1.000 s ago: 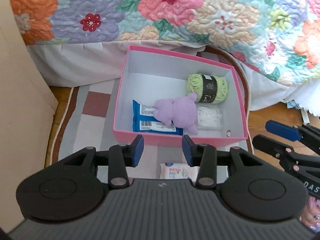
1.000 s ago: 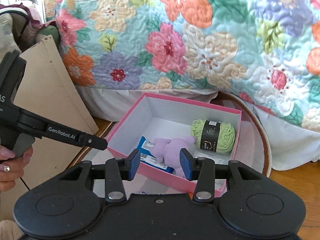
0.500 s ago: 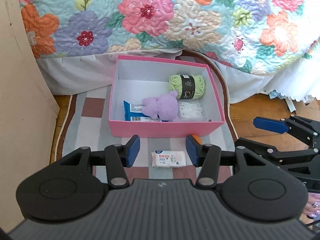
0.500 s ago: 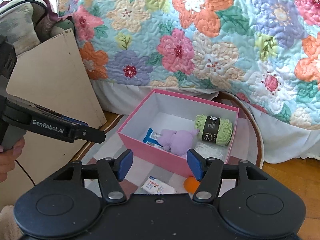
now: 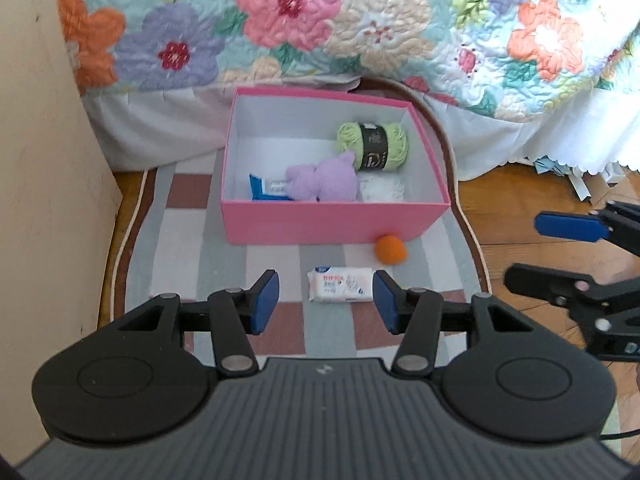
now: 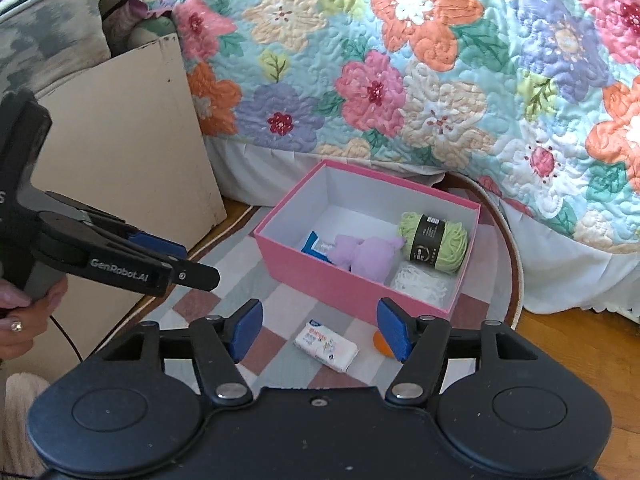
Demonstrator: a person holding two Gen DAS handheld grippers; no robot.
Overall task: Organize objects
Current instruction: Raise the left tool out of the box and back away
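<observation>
In my right wrist view, my gripper's finger (image 6: 394,330) hides most of the orange ball (image 6: 380,345). The purple plush toy (image 5: 324,179) covers much of the blue packet (image 5: 262,191).

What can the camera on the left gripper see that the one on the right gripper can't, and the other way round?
Only the left wrist view shows the papers littering the wooden floor under the bed's edge, and the orange ball whole. Only the right wrist view shows the cushion on top of the beige board, and the person's hand holding the left gripper. Both show the pink box holding green yarn, a purple plush toy, a blue packet and a white lacy bundle, plus the tissue pack on the rug.
</observation>
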